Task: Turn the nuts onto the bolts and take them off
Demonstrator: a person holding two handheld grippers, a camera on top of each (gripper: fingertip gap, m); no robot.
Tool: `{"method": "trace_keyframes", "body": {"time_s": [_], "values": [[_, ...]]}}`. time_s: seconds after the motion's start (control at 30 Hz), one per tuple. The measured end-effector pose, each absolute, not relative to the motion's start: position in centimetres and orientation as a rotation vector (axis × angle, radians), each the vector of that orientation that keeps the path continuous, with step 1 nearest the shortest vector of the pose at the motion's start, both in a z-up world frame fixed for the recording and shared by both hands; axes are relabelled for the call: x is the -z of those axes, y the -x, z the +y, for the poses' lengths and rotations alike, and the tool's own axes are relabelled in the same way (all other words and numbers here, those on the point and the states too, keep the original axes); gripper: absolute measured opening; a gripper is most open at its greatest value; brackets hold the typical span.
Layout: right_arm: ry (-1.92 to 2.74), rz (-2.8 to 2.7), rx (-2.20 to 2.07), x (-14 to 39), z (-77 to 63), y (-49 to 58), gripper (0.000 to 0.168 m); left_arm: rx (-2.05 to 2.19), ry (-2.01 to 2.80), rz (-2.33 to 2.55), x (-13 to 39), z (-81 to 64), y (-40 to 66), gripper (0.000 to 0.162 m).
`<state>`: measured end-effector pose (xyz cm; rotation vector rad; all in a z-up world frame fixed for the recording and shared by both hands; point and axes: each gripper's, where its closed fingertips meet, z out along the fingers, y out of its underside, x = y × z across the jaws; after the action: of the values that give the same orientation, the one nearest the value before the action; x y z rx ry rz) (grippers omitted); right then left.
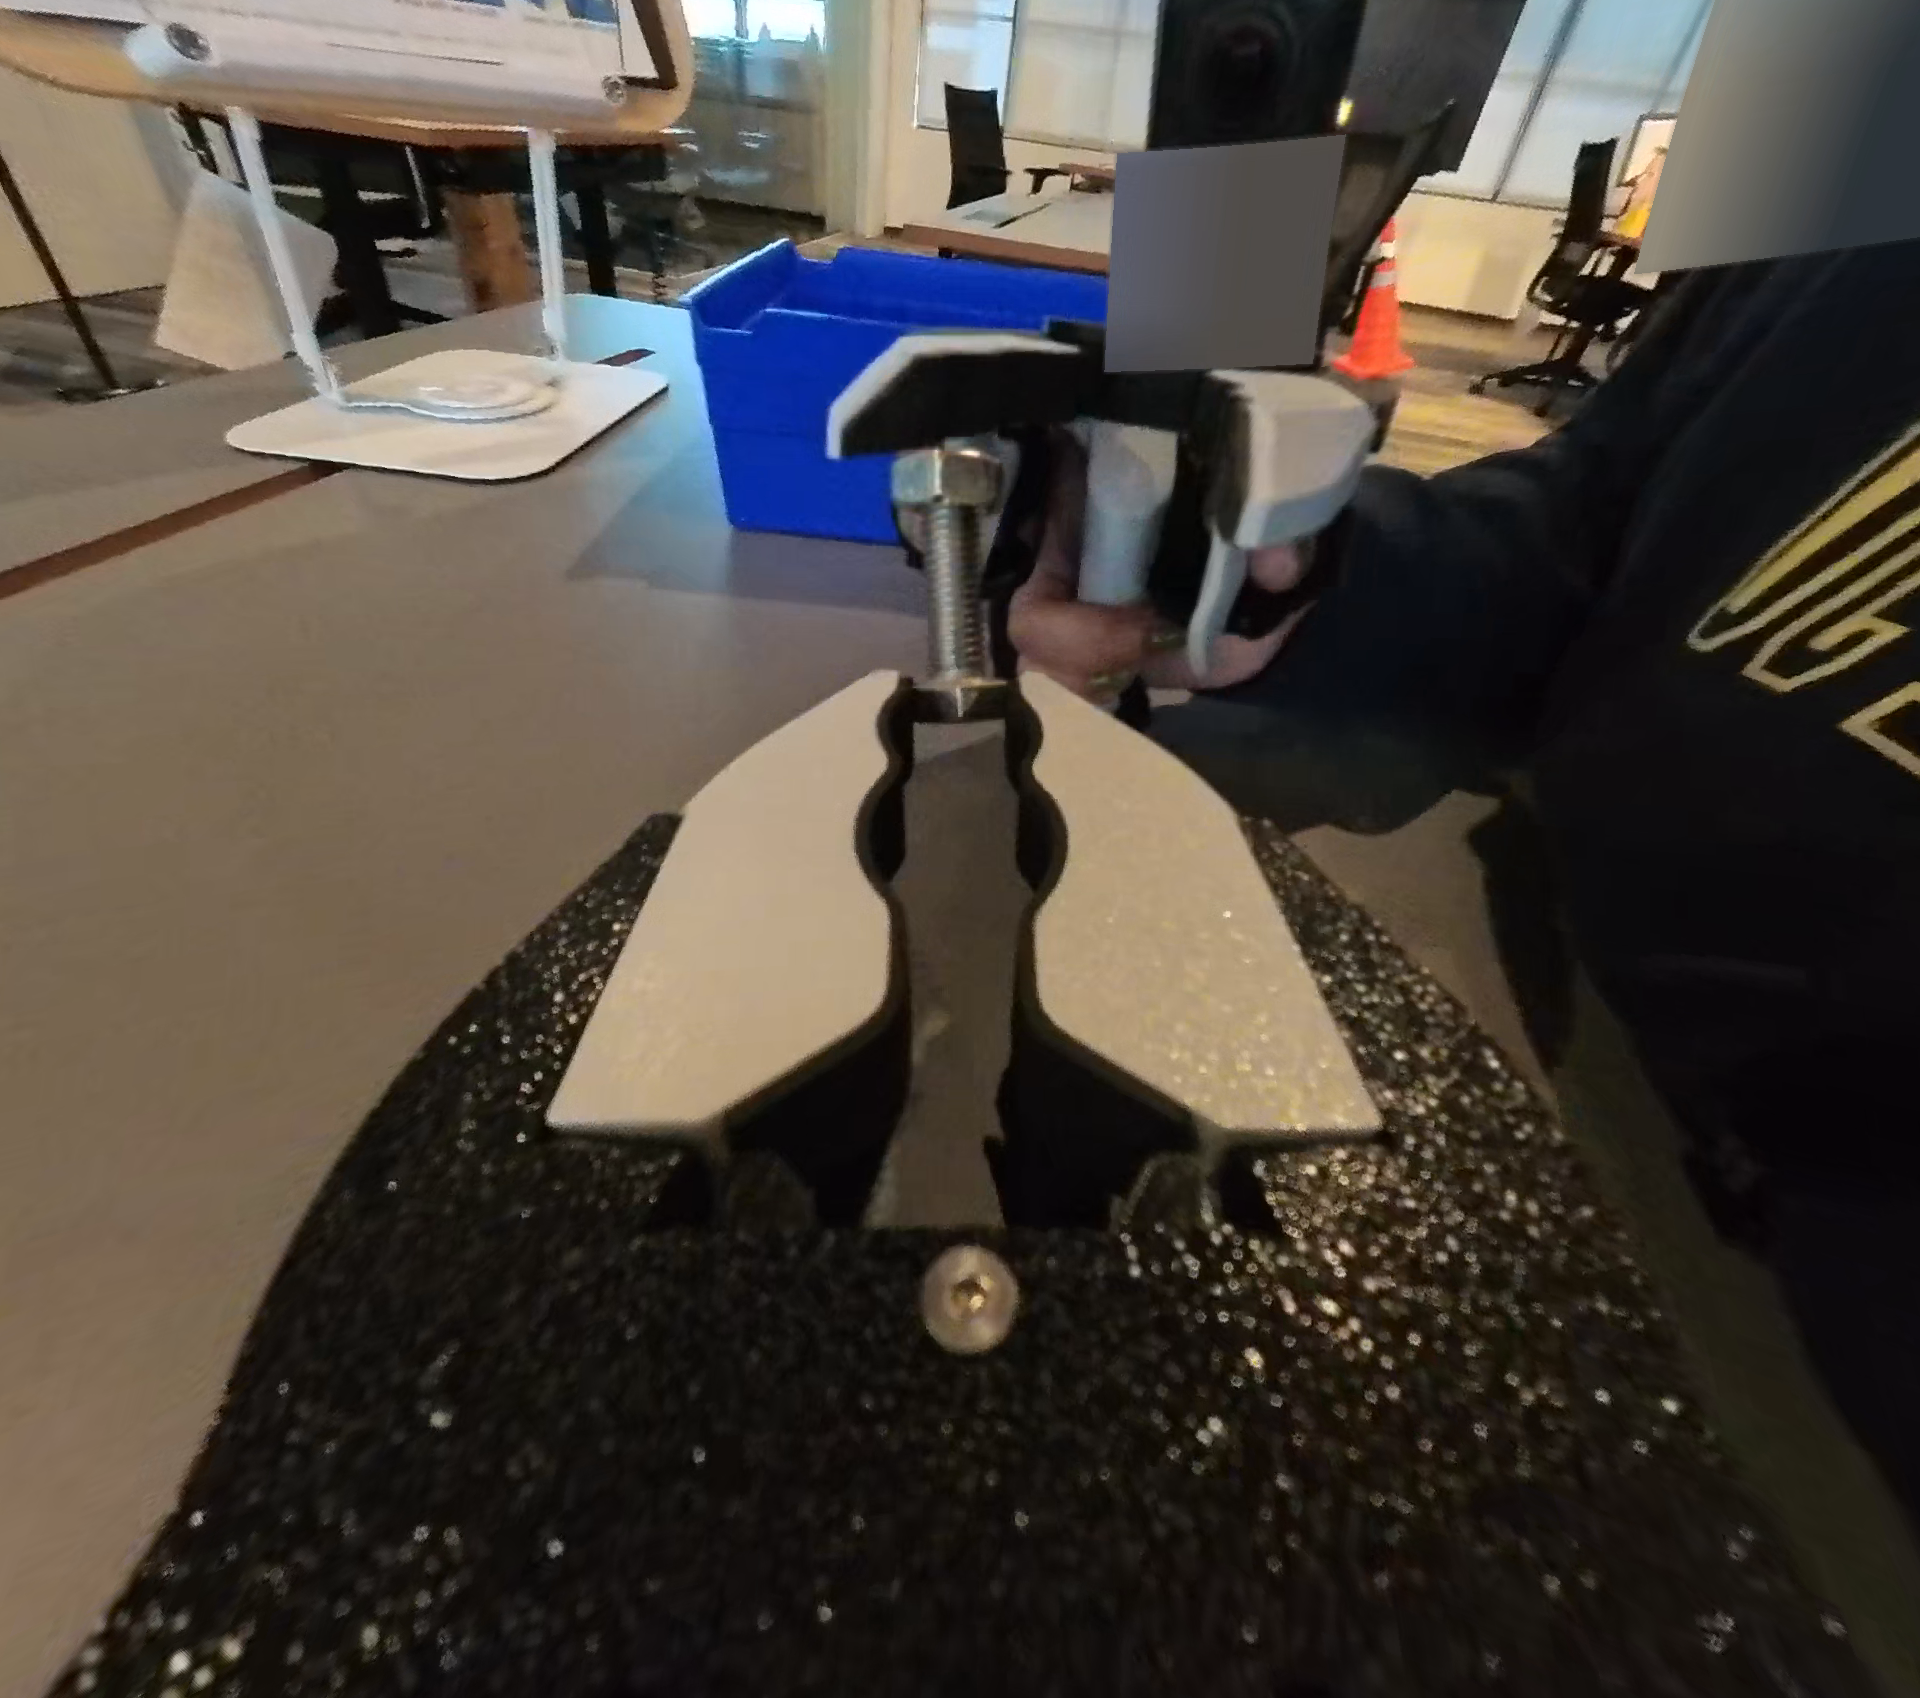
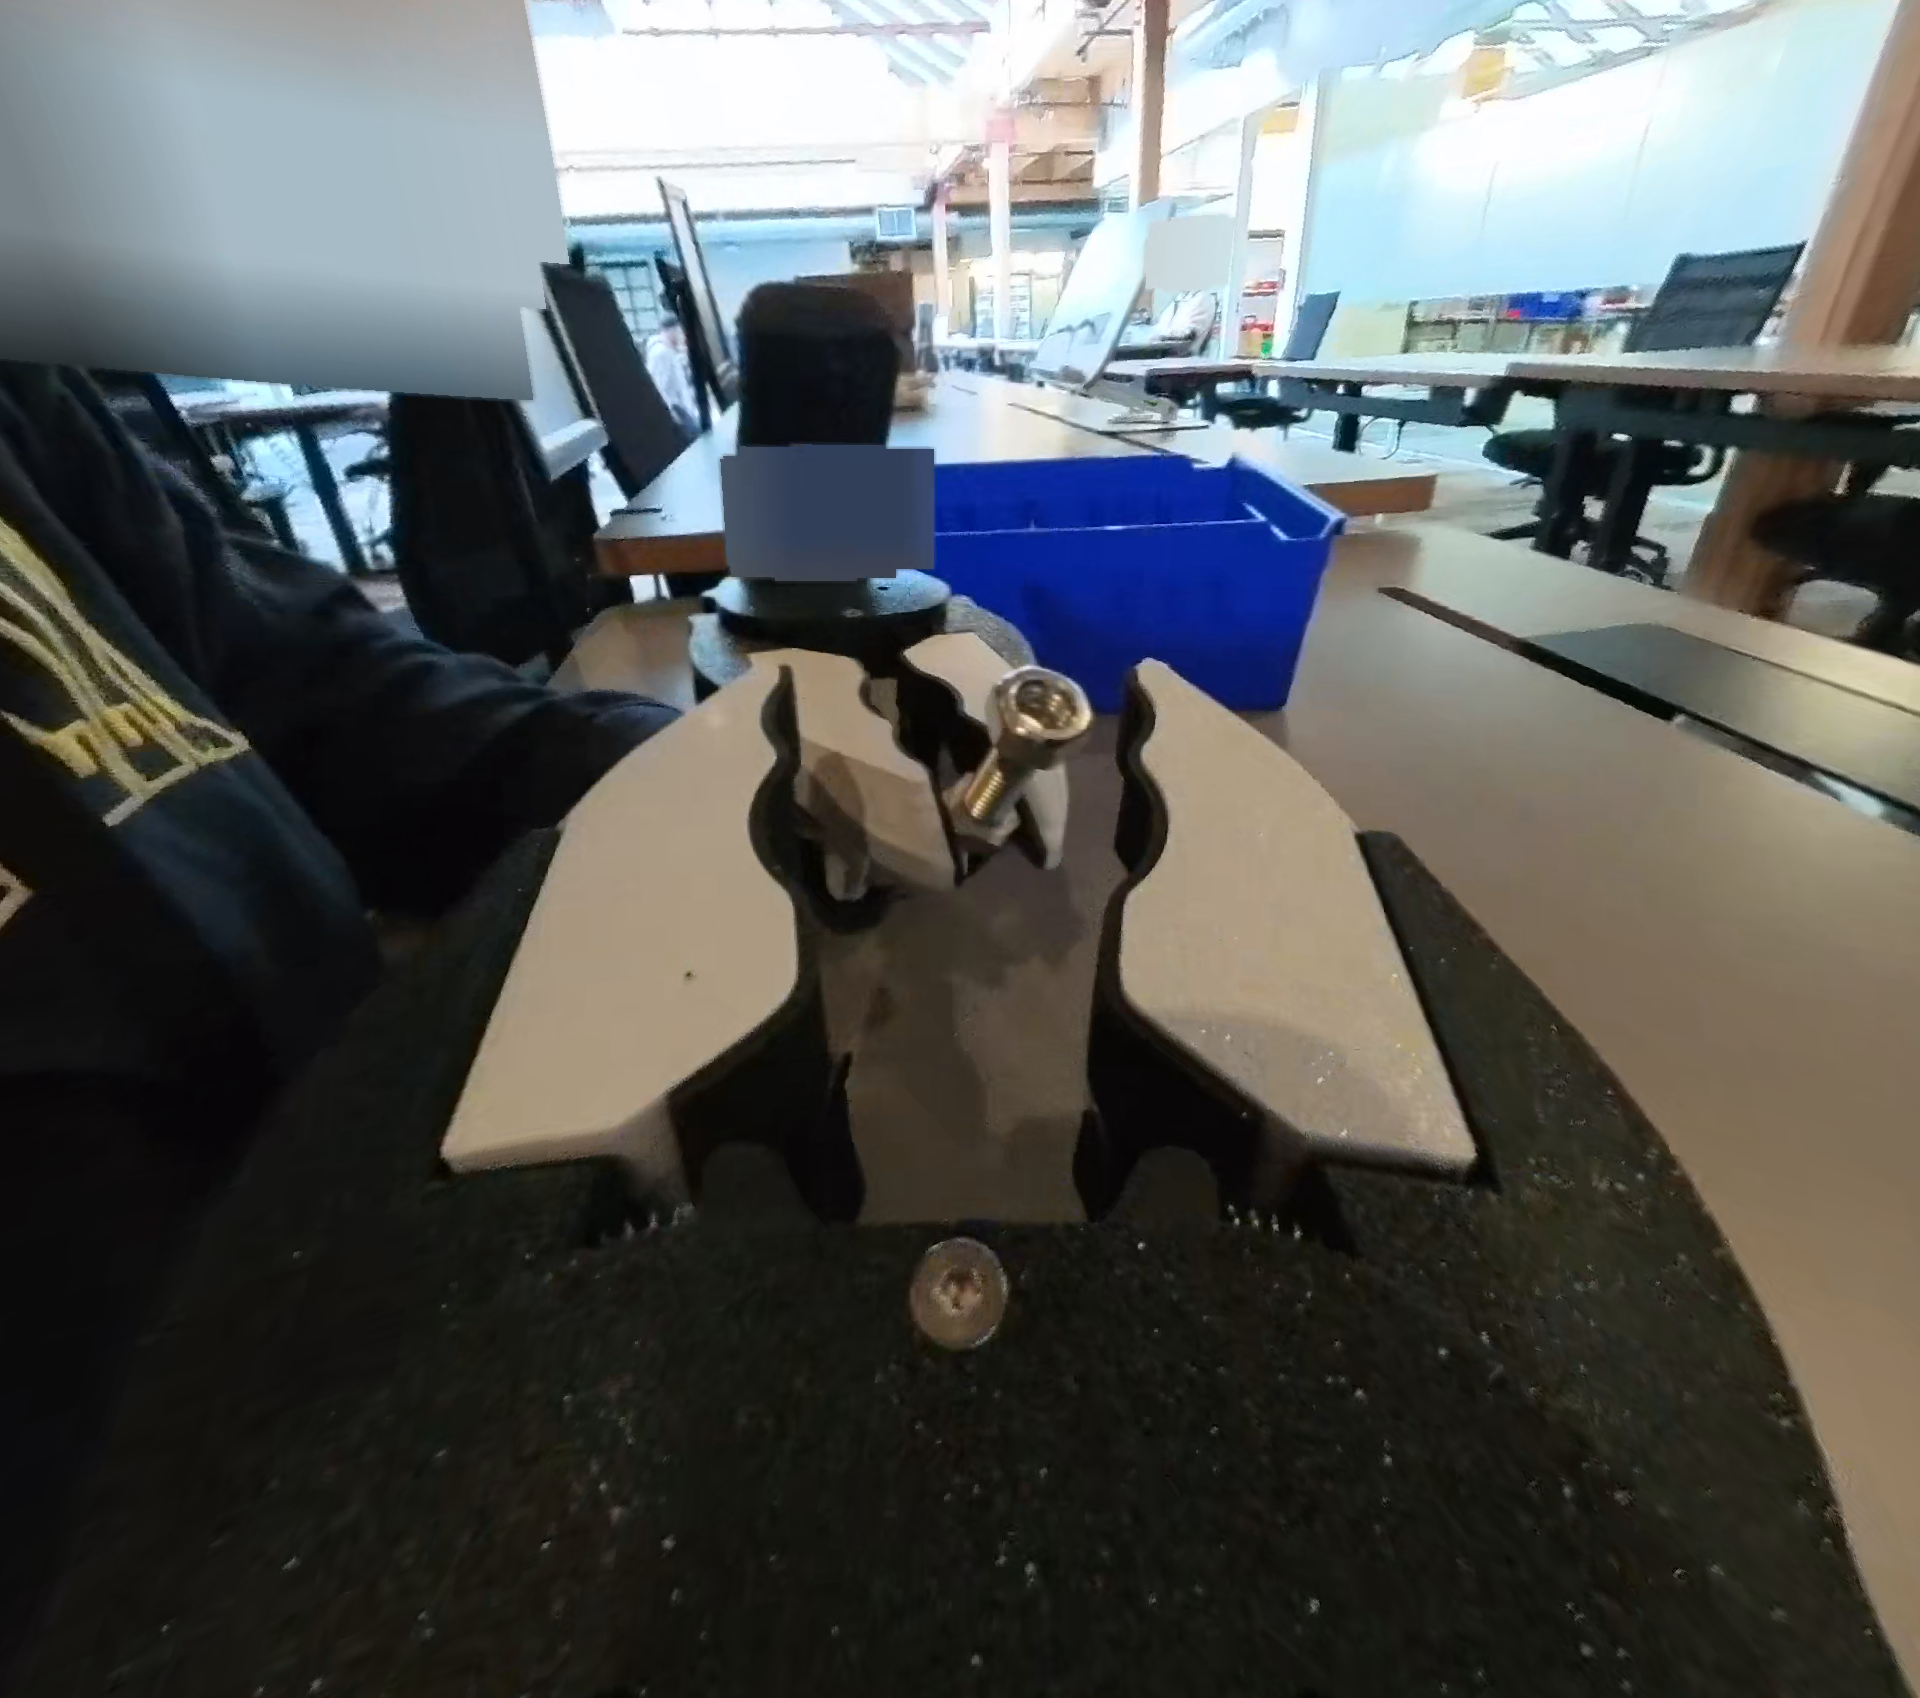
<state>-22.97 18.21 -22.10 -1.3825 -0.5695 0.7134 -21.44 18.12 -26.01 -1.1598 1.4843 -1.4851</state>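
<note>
A silver bolt [image 1: 954, 583] stands upright with its head clamped between the grey fingertips of my left gripper [image 1: 954, 703], which is shut on it. A hex nut [image 1: 945, 485] sits at the top end of the thread. My right gripper [image 1: 1112, 422] faces it from the far side, one finger just above the nut. In the right wrist view my right gripper [image 2: 966, 682] is open, its fingers wide apart. The nut [image 2: 1039, 708] and bolt [image 2: 987, 791] lie between them, nearer the right finger and not touching. The left gripper [image 2: 971, 853] holds the bolt's lower end there.
A blue bin [image 1: 831, 422] stands on the grey table [image 1: 416, 713] just behind the grippers; it also shows in the right wrist view [image 2: 1122, 599]. A sign board on a white stand [image 1: 447, 412] is at the back left. The person's dark sleeve [image 1: 1507, 568] is at the right. Some 4 cm of space lies between my two pairs of fingers.
</note>
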Motion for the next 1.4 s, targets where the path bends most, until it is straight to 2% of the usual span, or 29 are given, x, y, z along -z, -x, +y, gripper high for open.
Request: {"method": "trace_keyframes", "body": {"time_s": [0.13, 0.27, 0.43, 0.53, 0.63, 0.83, 1.07, 1.4], "values": [[1.372, -0.602, -0.709, 22.2, 18.0, 23.7, 0.063, 1.527, 1.149, 1.475, 25.8, 17.9, 21.4, 0.016], [1.392, -0.621, -0.728, 22.9, 17.5, 22.8, 0.053, 1.531, 1.146, 1.454, 25.6, 18.2, 21.6, 0.016], [1.347, -0.546, -0.774, 22.1, 18.3, 22.8, 0.059, 1.587, 1.134, 1.492, 25.8, 17.3, 21.4, 0.016], [1.349, -0.564, -0.795, 22.3, 18.3, 23.5, 0.045, 1.592, 1.130, 1.500, 25.8, 17.2, 21.4, 0.016], [1.365, -0.507, -0.763, 22.4, 18.7, 22.5, 0.019, 1.589, 1.118, 1.503, 25.7, 17.0, 21.4, 0.016], [1.394, -0.403, -0.725, 22.1, 19.2, 22.4, 0.019, 1.524, 1.137, 1.463, 25.6, 17.4, 21.2, 0.016], [1.544, -0.092, -0.485, 23.0, 20.2, 21.8, 0.019, 1.211, 1.232, 1.421, 26.6, 18.6, 20.5, 0.016], [1.466, -0.424, -0.590, 22.3, 19.0, 22.9, 0.019, 1.429, 1.121, 1.502, 25.7, 17.2, 21.5, 0.016]]}}
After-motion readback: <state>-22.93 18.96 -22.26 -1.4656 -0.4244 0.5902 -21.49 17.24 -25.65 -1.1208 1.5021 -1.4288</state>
